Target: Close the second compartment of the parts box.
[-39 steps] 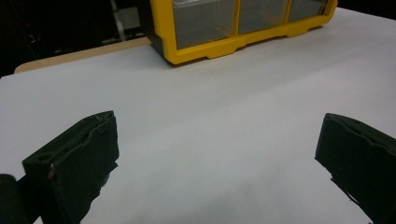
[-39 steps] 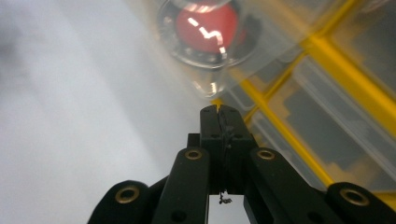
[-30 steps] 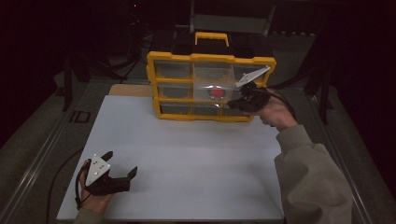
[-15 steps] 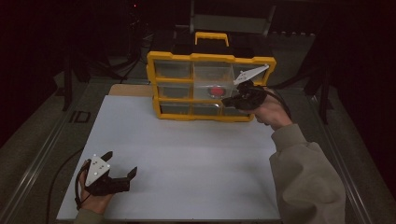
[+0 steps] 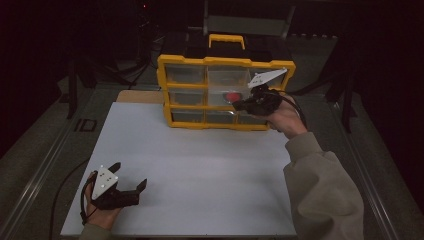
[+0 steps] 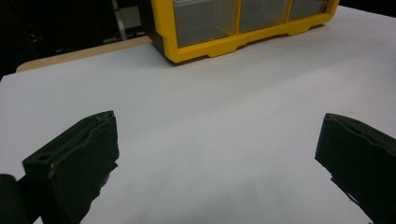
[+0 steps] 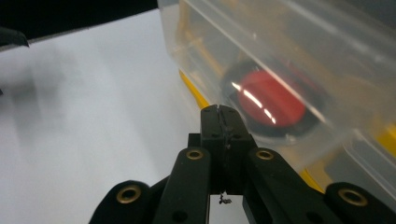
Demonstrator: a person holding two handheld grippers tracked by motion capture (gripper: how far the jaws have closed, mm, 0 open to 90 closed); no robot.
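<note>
My right gripper (image 7: 223,112) is clenched empty against the clear drawer (image 7: 299,60) of the yellow organizer (image 5: 225,92), red disc (image 7: 271,100) inside. Risk: the tips slip off. Left gripper (image 5: 127,187) rests released.

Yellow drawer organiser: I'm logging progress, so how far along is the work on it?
Done: little that shows. In hand: the right gripper, jaws shut, is at the front of the clear drawer holding a red disc in the yellow organiser. Left: whatever happens to that drawer; the left gripper rests open on the white table.
</note>
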